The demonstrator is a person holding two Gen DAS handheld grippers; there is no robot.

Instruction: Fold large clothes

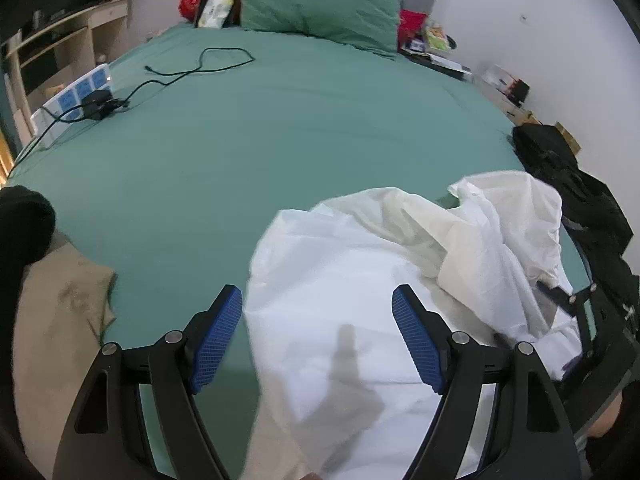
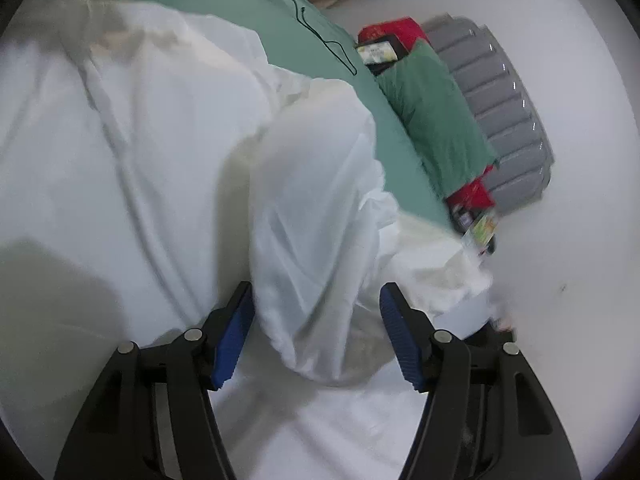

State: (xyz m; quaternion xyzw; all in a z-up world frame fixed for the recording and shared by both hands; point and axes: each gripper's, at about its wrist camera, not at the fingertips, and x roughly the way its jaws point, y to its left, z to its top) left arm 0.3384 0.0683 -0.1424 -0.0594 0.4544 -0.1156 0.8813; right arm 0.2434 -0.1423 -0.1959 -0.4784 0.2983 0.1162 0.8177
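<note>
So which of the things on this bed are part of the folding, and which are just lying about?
Part of the job:
- white garment, crumpled on the green bed sheet
- left gripper and right gripper, both open

Just lying about:
- green pillow
- black cable
- black clothing
- beige cloth

Both tongs, left [image 1: 317, 300] and right [image 2: 316, 294], angled downward, jaws apart.

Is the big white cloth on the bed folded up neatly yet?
Not yet. The white garment lies crumpled on the green bed sheet, with bunched, overlapping layers and no neat edges. Both grippers are open above it.
</note>
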